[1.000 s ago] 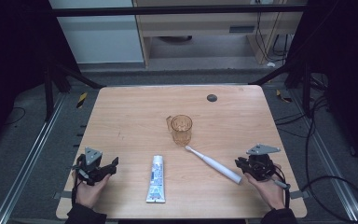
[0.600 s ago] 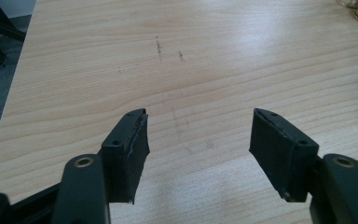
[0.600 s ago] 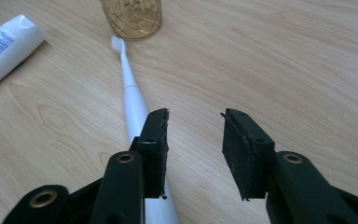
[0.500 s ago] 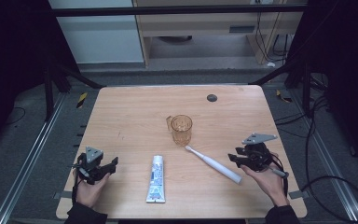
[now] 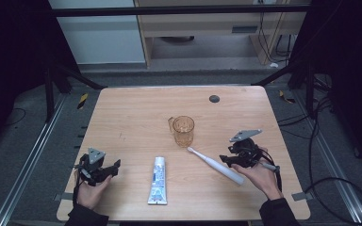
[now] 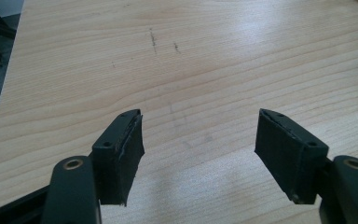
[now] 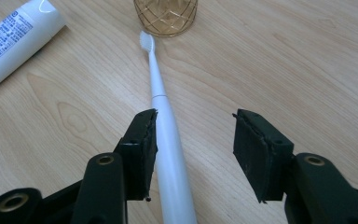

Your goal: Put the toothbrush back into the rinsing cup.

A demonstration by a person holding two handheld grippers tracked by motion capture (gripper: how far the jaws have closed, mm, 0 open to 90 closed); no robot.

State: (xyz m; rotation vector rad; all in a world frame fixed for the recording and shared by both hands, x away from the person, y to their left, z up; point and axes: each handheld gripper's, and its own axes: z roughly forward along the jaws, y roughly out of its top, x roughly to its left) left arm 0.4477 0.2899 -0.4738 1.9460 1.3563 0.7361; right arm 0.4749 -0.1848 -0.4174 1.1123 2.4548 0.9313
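A white electric toothbrush (image 5: 216, 165) is laid flat on the wooden counter (image 5: 136, 113), its bristled head just beside the foot of an amber glass cup (image 5: 183, 131) and its handle angled toward the person's right. In the right gripper view the handle (image 7: 168, 154) is seen running up between the jaws, close against the left one, with a clear gap to the other. The right tongs (image 5: 230, 159) are spread and nothing is pinched yet.

The step in hand is judged to be a grasp on the toothbrush handle. For a sound grip, the tongs should be shifted sideways until the handle is centred between the jaws, lowered until the pads are level with the thick part of the handle, and only then closed. A round, smooth handle may be rolled or pushed away if one jaw alone is pressed against it.

A toothpaste tube (image 5: 158, 180) is laid well apart to the left. The left tongs (image 5: 104, 170) are rested spread over bare wood (image 6: 196, 84).
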